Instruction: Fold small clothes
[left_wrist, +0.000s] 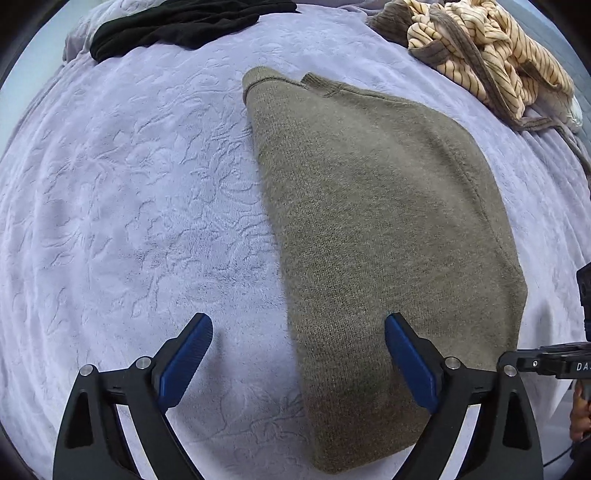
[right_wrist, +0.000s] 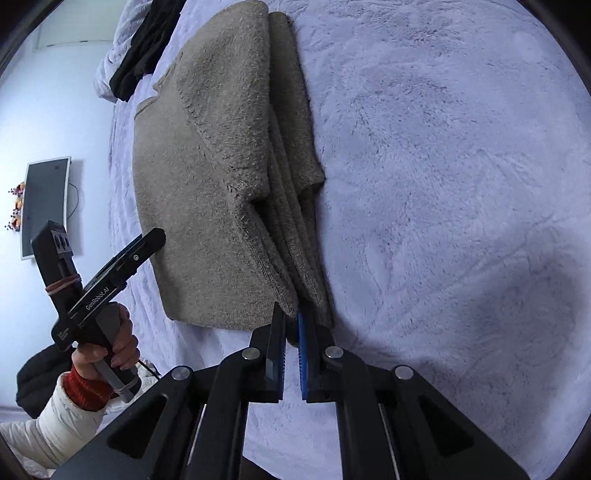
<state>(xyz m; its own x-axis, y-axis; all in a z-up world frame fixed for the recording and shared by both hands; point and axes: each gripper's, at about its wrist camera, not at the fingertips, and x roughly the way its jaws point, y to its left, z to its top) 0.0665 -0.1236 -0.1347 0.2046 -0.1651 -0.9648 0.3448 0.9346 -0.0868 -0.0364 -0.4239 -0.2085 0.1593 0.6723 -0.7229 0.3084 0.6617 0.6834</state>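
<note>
The olive knitted sweater (left_wrist: 388, 236) lies folded on the lavender fleece blanket (left_wrist: 129, 184). The left gripper (left_wrist: 299, 332) hangs wide open over its near hem, gripping nothing. The right gripper (right_wrist: 291, 325) (pads almost together) pinches the sweater's layered edge at twelve o'clock from its tips.

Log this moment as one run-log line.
olive-grey knit sweater: folded on lilac plush blanket | left claw: open, empty | right claw: shut on sweater's near edge
</note>
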